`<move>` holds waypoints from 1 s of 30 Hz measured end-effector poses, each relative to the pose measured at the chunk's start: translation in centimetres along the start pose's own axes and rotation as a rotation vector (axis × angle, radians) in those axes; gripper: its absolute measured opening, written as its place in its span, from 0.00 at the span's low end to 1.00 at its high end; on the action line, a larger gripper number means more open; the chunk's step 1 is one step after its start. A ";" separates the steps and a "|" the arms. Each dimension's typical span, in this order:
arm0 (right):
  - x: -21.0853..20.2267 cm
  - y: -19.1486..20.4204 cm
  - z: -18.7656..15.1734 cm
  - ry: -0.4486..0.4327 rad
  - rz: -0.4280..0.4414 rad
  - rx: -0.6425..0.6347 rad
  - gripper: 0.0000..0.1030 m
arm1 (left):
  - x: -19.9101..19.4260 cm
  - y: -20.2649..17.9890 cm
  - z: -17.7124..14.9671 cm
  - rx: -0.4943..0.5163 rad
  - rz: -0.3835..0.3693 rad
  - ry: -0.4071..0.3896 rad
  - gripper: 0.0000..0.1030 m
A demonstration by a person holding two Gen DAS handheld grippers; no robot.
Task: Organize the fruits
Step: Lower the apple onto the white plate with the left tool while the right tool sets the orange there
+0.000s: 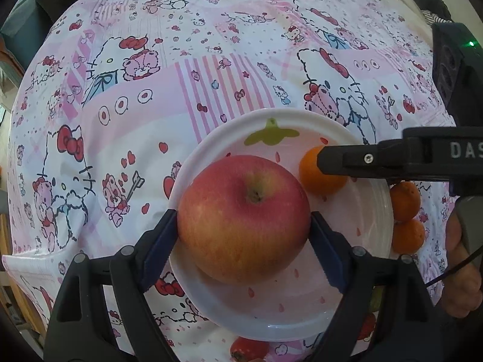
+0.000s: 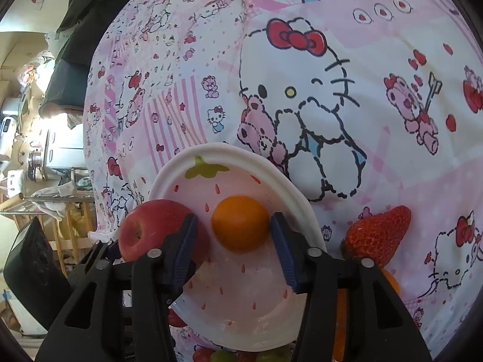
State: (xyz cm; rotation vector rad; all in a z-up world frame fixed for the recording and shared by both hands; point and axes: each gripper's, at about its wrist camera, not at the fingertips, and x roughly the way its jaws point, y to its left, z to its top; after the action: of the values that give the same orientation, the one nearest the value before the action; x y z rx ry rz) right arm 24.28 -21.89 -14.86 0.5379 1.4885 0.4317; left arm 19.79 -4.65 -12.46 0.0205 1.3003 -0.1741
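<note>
**Apple and orange meet on the strawberry plate**

The left gripper (image 1: pixel 244 235) is spread wide, both pads pressed against a big red apple (image 1: pixel 244 218) sitting at the plate's (image 1: pixel 193 157) centre. At two o'clock from it, the right gripper (image 2: pixel 234 241) brackets a small orange (image 2: pixel 240 228), one pad touching, a gap at the other. A strawberry (image 2: pixel 375 236) lies on the patterned cloth (image 2: pixel 332 60) at three o'clock.

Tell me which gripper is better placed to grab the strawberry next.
Right, probably. The strawberry lies on the cloth just right of the right gripper, whose pads flank the orange on the plate. The left gripper is clamped on the apple.
</note>
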 end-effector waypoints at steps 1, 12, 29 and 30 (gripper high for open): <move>-0.1 0.0 0.0 -0.001 -0.001 -0.003 0.58 | -0.1 0.1 0.0 -0.006 -0.005 0.000 0.80; -1.7 0.1 0.2 -0.032 0.027 -0.007 0.58 | -1.6 -0.6 0.4 0.029 0.013 -0.050 0.82; -8.0 1.5 -3.2 -0.162 -0.026 -0.085 0.58 | -7.9 1.1 -0.2 -0.056 -0.009 -0.205 0.82; -8.5 1.7 -3.6 -0.172 -0.028 -0.096 0.58 | -8.9 1.9 -0.5 -0.086 -0.006 -0.223 0.82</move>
State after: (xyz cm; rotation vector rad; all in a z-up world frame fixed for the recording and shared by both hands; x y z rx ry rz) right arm 20.38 -25.25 -6.96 0.4660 1.3025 0.4218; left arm 17.34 -1.68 -4.24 -0.0747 1.0844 -0.1218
